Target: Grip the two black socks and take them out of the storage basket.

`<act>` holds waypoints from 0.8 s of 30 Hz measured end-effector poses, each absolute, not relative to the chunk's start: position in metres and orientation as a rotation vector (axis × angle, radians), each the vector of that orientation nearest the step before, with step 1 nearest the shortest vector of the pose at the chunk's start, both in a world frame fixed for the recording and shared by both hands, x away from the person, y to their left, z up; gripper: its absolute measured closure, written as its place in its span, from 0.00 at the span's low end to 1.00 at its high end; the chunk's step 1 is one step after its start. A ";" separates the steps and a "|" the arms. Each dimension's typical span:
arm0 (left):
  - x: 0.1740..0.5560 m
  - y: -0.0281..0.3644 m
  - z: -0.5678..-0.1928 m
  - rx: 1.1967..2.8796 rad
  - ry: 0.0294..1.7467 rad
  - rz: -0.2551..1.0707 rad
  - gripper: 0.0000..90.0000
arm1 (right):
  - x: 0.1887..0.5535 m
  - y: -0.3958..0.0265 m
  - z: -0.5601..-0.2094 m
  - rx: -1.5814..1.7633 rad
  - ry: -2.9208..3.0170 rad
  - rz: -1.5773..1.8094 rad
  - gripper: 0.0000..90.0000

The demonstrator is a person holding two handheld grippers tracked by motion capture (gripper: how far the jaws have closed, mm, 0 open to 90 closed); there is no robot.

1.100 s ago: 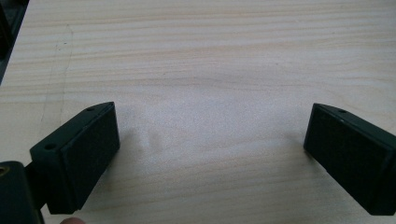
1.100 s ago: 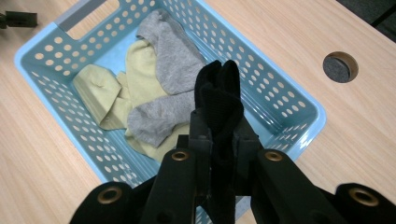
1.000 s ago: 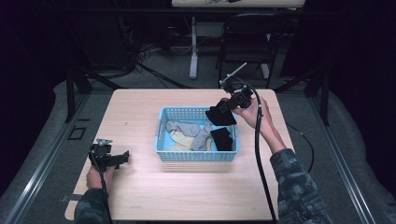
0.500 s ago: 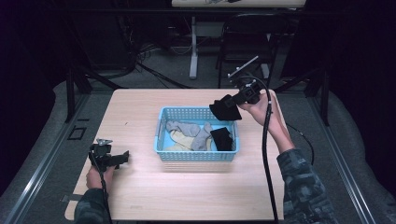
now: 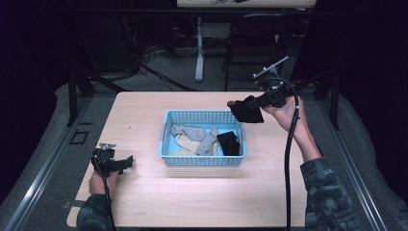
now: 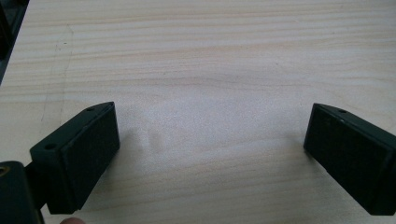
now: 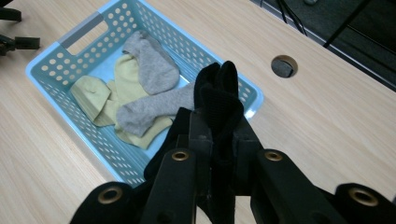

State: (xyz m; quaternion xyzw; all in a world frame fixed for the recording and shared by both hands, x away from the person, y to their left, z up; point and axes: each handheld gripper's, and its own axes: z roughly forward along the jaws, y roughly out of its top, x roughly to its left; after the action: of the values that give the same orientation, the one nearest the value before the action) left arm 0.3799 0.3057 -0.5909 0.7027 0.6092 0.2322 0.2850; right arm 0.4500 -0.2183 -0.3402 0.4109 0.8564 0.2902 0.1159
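Right claw (image 7: 218, 140) pinches a black sock (image 7: 219, 100) above the basket (image 7: 46, 70); left claw (image 6: 210, 154) spread, empty.

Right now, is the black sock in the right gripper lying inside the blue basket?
No, the right gripper holds the black sock up in the air, beyond the far right corner of the blue basket.

- The basket (image 5: 202, 161) sits at the middle of the counter (image 5: 144, 202) in the high view.
- In the basket, a pile of socks (image 5: 192, 138) lies left of centre, and one more sock (image 5: 228, 143) lies at its right end.
- The right hand-held gripper (image 5: 255, 103), above the basket's upper right corner, carries a sock (image 5: 245, 110).
- The left hand-held gripper (image 5: 126, 162) is at lower left, left of the basket.
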 end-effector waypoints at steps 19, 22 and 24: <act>0.380 0.306 -0.591 1.879 1.629 0.620 0.04 | 0.439 -0.288 -0.360 1.359 2.387 0.799 0.92; 0.380 0.306 -0.591 1.879 1.630 0.620 0.04 | 0.438 -0.299 -0.370 1.396 2.383 0.796 0.92; 0.380 0.306 -0.591 1.879 1.630 0.621 0.04 | 0.437 -0.305 -0.378 1.418 2.376 0.790 0.92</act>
State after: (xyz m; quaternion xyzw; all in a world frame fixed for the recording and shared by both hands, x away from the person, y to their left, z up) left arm 0.3797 0.3057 -0.5909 0.7025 0.6094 0.2320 0.2851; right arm 0.4365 -0.3045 -0.3776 0.4886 0.8184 0.2721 0.1318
